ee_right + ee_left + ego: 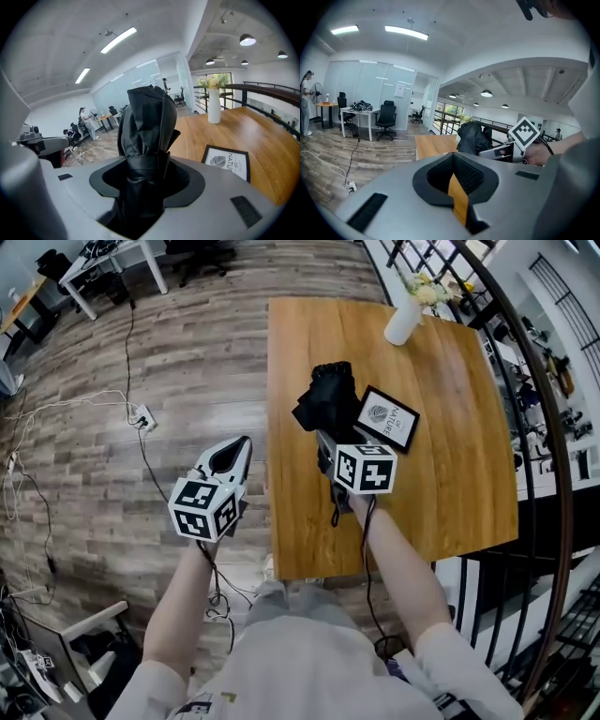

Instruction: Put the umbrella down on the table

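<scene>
Firmly right tool point(325, 448) clamps umbrella point(328, 395) over table point(450, 427) edge; left tool point(242, 446) closed, off-table.

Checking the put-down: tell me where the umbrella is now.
In the head view the folded black umbrella is gripped in the right tongs over the wooden table's left side, just left of the framed print.

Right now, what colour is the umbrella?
The umbrella is black, clearest in the right gripper view.
</scene>
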`<state>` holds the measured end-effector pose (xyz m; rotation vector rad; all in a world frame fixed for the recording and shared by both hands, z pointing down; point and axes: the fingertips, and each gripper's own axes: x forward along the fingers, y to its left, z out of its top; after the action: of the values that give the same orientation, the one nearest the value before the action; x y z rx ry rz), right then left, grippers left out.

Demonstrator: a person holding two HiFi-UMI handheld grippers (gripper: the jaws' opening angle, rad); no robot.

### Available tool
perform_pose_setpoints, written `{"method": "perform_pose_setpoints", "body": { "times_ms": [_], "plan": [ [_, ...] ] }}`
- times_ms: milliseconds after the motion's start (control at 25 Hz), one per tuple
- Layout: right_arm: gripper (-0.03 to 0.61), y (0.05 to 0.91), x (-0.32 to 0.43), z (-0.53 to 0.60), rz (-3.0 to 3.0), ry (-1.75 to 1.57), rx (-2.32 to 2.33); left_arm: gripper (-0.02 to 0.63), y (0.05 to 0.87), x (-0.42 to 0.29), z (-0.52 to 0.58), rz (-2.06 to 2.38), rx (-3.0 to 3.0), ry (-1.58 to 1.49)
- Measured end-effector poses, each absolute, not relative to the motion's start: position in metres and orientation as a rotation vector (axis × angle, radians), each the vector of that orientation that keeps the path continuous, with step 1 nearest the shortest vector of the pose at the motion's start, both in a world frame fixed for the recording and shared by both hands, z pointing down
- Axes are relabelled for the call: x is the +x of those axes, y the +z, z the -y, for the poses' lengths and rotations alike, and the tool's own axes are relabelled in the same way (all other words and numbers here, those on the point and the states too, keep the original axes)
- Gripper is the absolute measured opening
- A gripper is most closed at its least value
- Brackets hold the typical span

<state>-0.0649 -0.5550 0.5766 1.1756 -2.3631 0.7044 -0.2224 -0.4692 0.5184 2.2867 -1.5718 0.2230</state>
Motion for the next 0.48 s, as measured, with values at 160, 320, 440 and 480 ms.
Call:
{"method": "perform_pose_setpoints", "body": {
  "times_ms": [160,320,440,480],
  "plan": [
    [0.242,0.626,-0.068,0.55,2.293,0.796,1.145,0.017,0.56,-0.219,0.467,1.509,2.257,0.284],
    [0.242,0.667,-0.071,0.545,2.224,0.867,1.129,0.017,0.59,-0.219,0.46,1.472,2.211,0.305],
    [0.242,0.691,-0.063,0.541,2.152,0.938,1.136,0.017,0.601,-0.216,0.457,1.459,2.192,0.312],
    [0.242,0.698,-0.06,0.54,2.126,0.951,1.138,0.017,0.605,-0.215,0.455,1.454,2.181,0.31]
  ]
}}
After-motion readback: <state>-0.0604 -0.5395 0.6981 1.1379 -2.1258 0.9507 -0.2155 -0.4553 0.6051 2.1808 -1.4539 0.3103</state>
